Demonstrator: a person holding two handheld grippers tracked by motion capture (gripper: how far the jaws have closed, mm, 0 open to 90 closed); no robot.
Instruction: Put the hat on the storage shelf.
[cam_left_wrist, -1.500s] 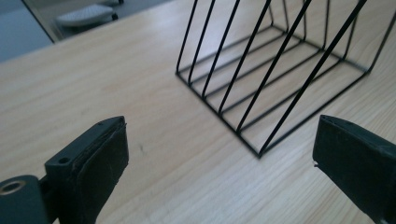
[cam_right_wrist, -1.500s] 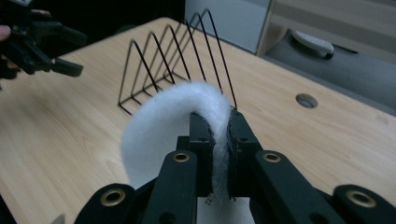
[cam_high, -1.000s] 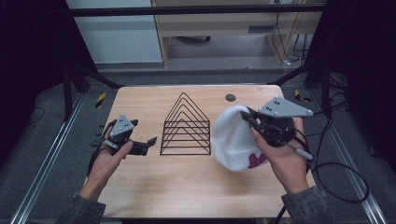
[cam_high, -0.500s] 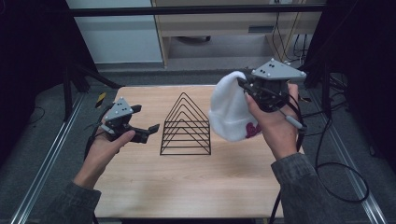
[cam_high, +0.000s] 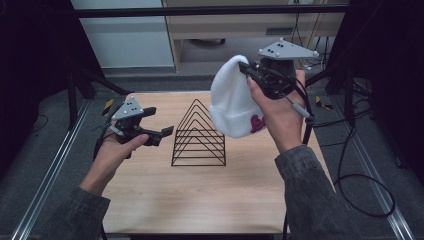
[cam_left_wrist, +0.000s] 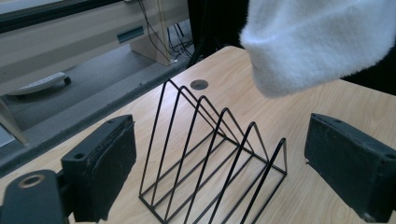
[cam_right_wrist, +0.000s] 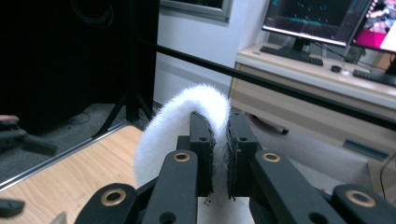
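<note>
A white fleece hat (cam_high: 232, 97) with a pink mark hangs in the air above the right side of the wooden table (cam_high: 200, 200). My right gripper (cam_high: 248, 72) is shut on its upper edge. In the right gripper view the jaws (cam_right_wrist: 219, 126) pinch a fold of the hat (cam_right_wrist: 173, 121). A black wire rack (cam_high: 198, 135) of triangular dividers stands at the table's middle. My left gripper (cam_high: 159, 122) hovers left of the rack, open; its jaws have just been closing a little with nothing between them. In the left gripper view the rack (cam_left_wrist: 210, 154) lies ahead and the hat (cam_left_wrist: 317, 37) hangs above it.
A round hole (cam_left_wrist: 199, 84) sits in the tabletop behind the rack. Cables (cam_high: 350, 165) trail off the table's right side. Metal rails run along both sides. A yellow-and-black item (cam_high: 108, 106) lies by the far left corner. A desk with monitors (cam_right_wrist: 317, 18) stands beyond.
The right hand has lifted the hat higher, from just over the tabletop to well above it. The left hand has risen a little, with its gripper still pointing at the rack.
</note>
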